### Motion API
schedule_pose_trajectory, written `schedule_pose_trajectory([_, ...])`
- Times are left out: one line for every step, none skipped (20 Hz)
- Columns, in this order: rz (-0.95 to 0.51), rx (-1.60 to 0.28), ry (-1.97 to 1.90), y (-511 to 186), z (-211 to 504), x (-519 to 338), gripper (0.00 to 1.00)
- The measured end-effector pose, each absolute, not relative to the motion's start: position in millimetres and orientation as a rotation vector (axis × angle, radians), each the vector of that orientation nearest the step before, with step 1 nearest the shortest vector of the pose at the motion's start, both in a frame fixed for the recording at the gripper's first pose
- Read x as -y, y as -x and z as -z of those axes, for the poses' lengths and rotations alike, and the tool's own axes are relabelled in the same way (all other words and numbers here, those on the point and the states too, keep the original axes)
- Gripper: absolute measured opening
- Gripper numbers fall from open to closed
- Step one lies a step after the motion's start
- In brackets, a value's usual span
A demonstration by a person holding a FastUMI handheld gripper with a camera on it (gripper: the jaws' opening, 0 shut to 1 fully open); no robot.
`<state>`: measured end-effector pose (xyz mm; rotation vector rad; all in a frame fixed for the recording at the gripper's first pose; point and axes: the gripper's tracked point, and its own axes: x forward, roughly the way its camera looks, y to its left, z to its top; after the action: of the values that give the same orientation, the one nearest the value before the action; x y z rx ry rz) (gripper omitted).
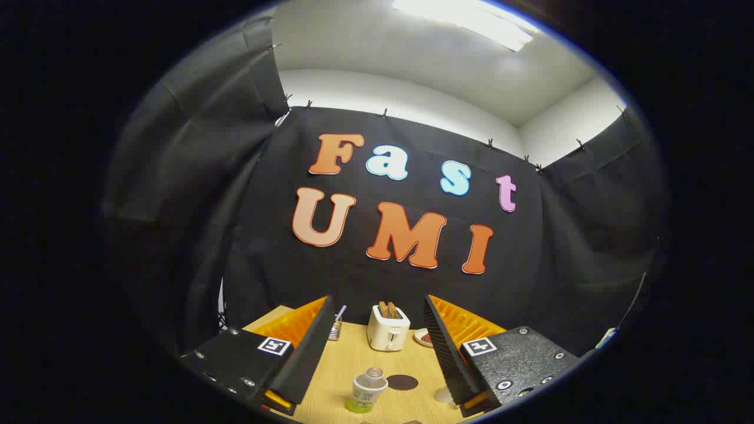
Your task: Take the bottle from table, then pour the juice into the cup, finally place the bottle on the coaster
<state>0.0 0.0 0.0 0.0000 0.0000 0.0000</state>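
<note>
A small clear bottle (367,390) with a green and white label stands upright on the wooden table (353,359), its mouth showing no cap. It sits between my two fingers, a little ahead of them and touching neither. A dark round coaster (402,382) lies flat just right of the bottle. A pale object, possibly the cup (443,395), peeks out beside the right finger, mostly hidden by it. My gripper (377,353) is open, with the black ridged pads (443,347) spread wide and nothing held.
A white toaster (387,327) with two slices of toast stands at the back of the table. A small holder with a utensil (336,325) is left of it. A small plate (423,337) lies to its right.
</note>
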Motion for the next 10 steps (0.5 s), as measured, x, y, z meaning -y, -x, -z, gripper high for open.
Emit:
schedule_pose_trajectory([-0.001,-0.011,-0.010,-1,6,2,0.90])
schedule_pose_trajectory([-0.003,-0.018,-0.013,-1,9,4,0.90])
schedule_pose_trajectory([-0.002,-0.025,-0.017,-1,13,7,0.90])
schedule_pose_trajectory([-0.001,-0.031,-0.019,-3,16,10,0.90])
schedule_pose_trajectory([-0.001,-0.038,-0.023,-4,20,12,0.90])
schedule_pose_trajectory([-0.006,-0.042,-0.023,-4,22,12,0.90])
schedule_pose_trajectory([-0.013,-0.044,-0.020,-4,23,12,0.90])
schedule_pose_trajectory([-0.021,-0.043,-0.012,-4,23,11,0.90])
schedule_pose_trajectory([-0.030,-0.043,0.001,-5,23,10,0.90])
schedule_pose_trajectory([-0.034,-0.041,0.013,-5,25,10,0.90])
